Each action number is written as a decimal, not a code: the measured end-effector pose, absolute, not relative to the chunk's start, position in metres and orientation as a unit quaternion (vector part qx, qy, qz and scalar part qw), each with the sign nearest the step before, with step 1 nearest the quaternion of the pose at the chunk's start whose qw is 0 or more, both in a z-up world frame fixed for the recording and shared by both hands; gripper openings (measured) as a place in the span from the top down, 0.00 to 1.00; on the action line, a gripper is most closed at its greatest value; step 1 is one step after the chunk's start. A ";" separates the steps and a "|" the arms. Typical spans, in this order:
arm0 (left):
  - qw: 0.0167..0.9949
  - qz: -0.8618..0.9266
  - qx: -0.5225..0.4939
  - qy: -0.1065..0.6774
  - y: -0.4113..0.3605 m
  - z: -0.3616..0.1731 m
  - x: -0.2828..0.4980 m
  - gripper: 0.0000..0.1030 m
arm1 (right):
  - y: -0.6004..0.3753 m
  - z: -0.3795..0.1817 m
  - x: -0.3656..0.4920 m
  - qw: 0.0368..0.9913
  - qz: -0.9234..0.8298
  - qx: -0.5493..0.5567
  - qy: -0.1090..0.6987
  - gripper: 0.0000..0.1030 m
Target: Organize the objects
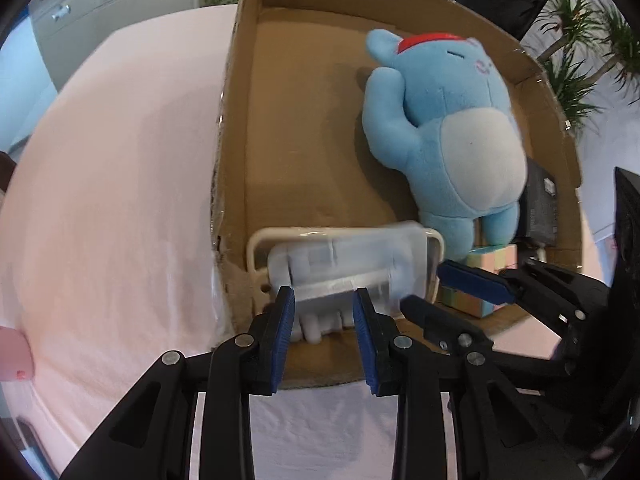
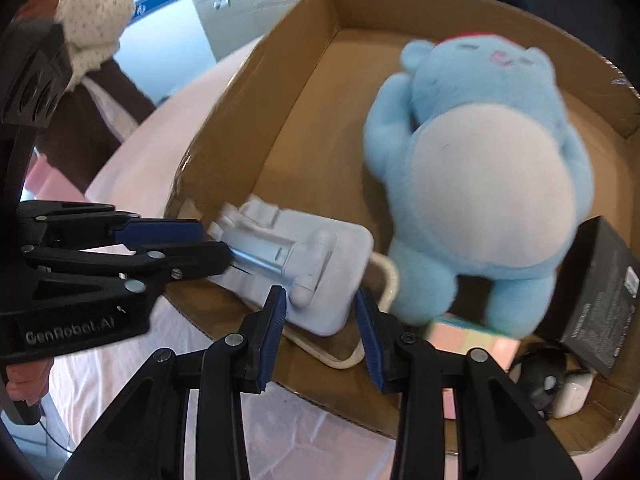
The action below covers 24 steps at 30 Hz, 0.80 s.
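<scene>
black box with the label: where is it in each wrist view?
Left wrist: black box at right, mostly hidden behind the blue plush.
Right wrist: lower right, tilted, beside the plush's foot.
Shared landmark: the plush in the cardboard box.

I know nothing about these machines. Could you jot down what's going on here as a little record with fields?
Setting: cardboard box on a pink cloth
Held item: white folding stand, over a cream tray near the box's front wall
Left gripper: shut on one end of the stand
Right gripper: appears shut on the stand's flat plate
Also in box: blue plush toy lying on its back, black box, pastel block
</scene>
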<state>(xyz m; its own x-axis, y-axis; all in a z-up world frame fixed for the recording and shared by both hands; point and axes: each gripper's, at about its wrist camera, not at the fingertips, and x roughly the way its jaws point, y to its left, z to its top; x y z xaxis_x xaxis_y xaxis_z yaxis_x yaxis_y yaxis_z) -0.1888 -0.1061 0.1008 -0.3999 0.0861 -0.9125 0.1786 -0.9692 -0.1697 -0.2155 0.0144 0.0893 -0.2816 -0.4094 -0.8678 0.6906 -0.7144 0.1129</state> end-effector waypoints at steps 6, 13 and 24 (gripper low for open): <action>0.029 -0.837 0.534 0.116 -0.086 0.117 -0.177 0.71 | 0.036 0.108 -0.212 0.325 -0.803 0.481 0.138 0.43; 0.040 -0.850 0.513 0.117 -0.056 0.147 -0.162 0.43 | 0.085 0.142 -0.208 0.267 -0.831 0.470 0.131 0.24; 0.080 -0.870 0.480 0.082 0.001 0.185 -0.119 0.19 | 0.170 0.177 -0.180 0.186 -0.861 0.461 0.107 0.18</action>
<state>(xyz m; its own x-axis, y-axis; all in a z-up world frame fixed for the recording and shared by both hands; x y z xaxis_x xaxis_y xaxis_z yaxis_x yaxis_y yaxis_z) -0.1186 0.0008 0.1850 -0.5266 -0.0597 -0.8480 0.2178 -0.9737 -0.0667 -0.1796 0.1697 0.1773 -0.5068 -0.2218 -0.8330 0.4182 -0.9083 -0.0126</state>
